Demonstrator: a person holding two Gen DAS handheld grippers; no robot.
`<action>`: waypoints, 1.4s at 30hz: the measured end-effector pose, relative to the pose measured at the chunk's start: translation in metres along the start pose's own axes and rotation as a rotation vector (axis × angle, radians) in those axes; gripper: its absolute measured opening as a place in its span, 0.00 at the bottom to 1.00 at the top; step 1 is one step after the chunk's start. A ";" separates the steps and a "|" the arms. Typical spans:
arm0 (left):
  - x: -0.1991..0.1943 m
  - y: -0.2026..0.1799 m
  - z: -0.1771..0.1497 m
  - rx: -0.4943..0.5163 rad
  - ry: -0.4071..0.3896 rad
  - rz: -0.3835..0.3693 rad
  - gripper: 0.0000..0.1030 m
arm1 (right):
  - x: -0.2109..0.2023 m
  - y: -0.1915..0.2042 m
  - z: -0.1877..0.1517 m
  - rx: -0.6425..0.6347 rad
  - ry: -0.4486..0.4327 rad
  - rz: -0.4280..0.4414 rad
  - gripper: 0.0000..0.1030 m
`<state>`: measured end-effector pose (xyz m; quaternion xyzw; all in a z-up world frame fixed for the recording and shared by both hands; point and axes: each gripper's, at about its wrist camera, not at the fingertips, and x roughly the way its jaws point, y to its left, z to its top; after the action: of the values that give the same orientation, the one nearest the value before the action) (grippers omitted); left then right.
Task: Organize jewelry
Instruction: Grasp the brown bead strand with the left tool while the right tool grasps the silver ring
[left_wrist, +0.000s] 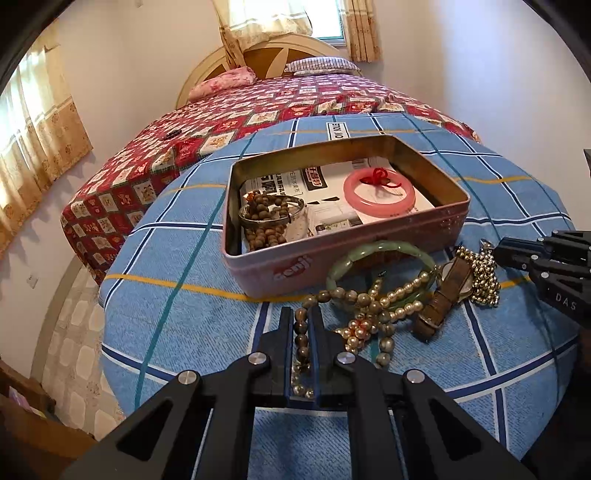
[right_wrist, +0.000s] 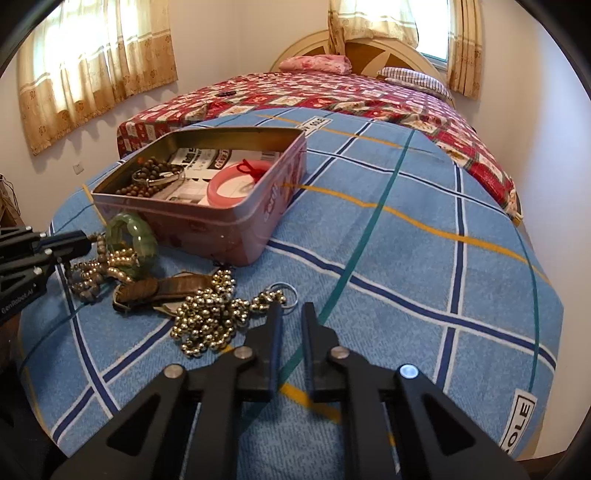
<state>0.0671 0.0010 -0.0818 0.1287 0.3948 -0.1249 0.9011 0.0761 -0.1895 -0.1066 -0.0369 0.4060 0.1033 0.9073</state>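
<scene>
A pink tin box (left_wrist: 258, 266) (right_wrist: 192, 221) sits open on the blue checked cloth. It holds a pink bangle (left_wrist: 380, 192), brown wooden beads (left_wrist: 264, 221) and a silver bangle. In front lie a green jade bangle (left_wrist: 384, 251), a pearl string (left_wrist: 399, 299), a brown-strap watch (left_wrist: 439, 299) and a gold bead chain (right_wrist: 210, 321). My left gripper (left_wrist: 301, 314) is shut on a grey stone bead necklace (left_wrist: 301, 339). My right gripper (right_wrist: 291, 314) is nearly closed and empty, just right of the gold chain.
The cloth (right_wrist: 406, 258) covers a rounded surface at the foot of a bed with a red patterned quilt (left_wrist: 258, 107). Curtained windows are at the left and back. The cloth drops off at its edges.
</scene>
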 end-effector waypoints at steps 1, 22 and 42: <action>0.000 0.000 0.000 -0.002 0.001 0.000 0.07 | 0.000 0.001 0.001 -0.001 -0.001 -0.001 0.13; 0.000 0.000 0.001 -0.001 0.005 -0.008 0.07 | 0.004 0.005 0.013 0.004 -0.005 0.020 0.14; -0.002 0.005 0.003 -0.008 0.011 -0.020 0.07 | 0.007 0.005 0.021 0.008 -0.008 0.009 0.36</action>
<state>0.0696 0.0047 -0.0772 0.1217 0.4016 -0.1317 0.8981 0.0946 -0.1806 -0.0975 -0.0309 0.4031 0.1058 0.9085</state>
